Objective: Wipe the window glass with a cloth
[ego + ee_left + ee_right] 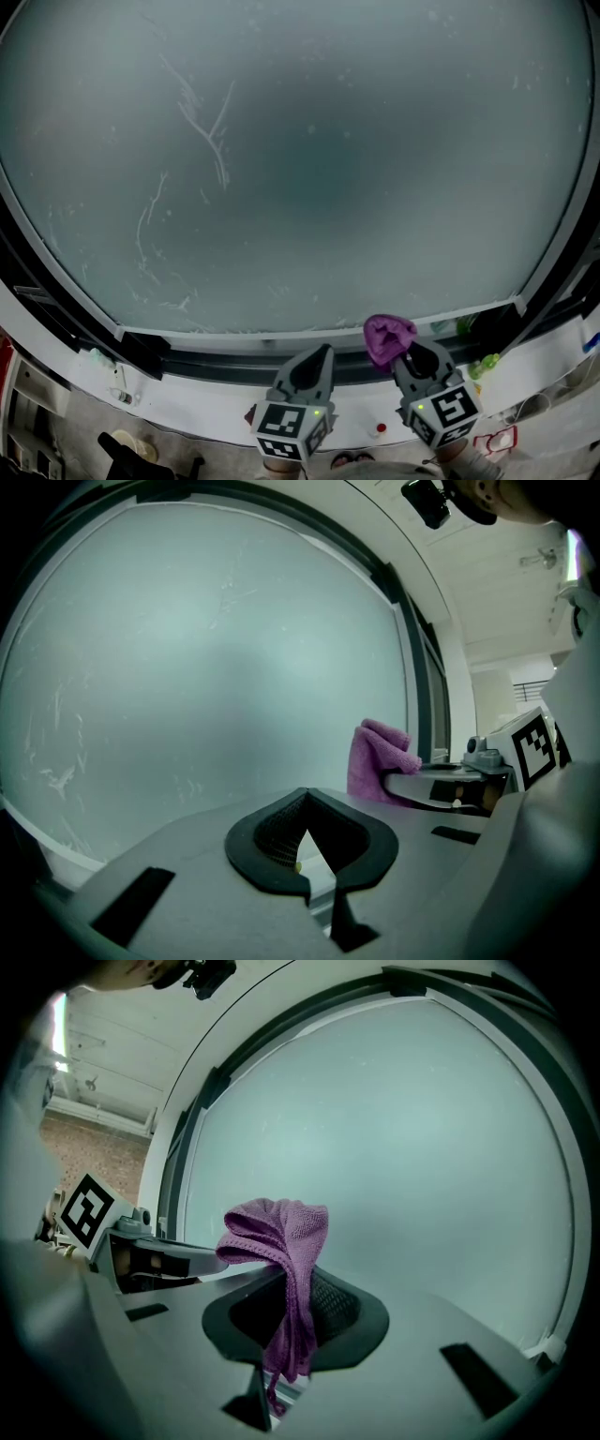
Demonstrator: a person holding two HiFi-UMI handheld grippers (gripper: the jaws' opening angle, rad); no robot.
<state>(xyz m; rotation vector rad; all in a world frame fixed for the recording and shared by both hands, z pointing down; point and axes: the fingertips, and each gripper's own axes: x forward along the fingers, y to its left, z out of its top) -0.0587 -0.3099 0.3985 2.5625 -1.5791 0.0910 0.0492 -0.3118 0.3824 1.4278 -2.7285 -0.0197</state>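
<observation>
Streaked window glass (300, 169) rises above a white sill (216, 401); at five o'clock the right hand-held gripper (405, 349) clamps a purple cloth (387, 336), the left hand-held gripper (323, 353) closed, empty.

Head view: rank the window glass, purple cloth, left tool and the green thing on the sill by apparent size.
1. Frosted window glass.
2. Grey left tool; nearness to the camera inflates it.
3. Crumpled purple cloth.
4. Small green object.

The right hand-held gripper (413, 354) holds a purple cloth (388, 335) at the lower edge of the streaked window glass (300, 159).
</observation>
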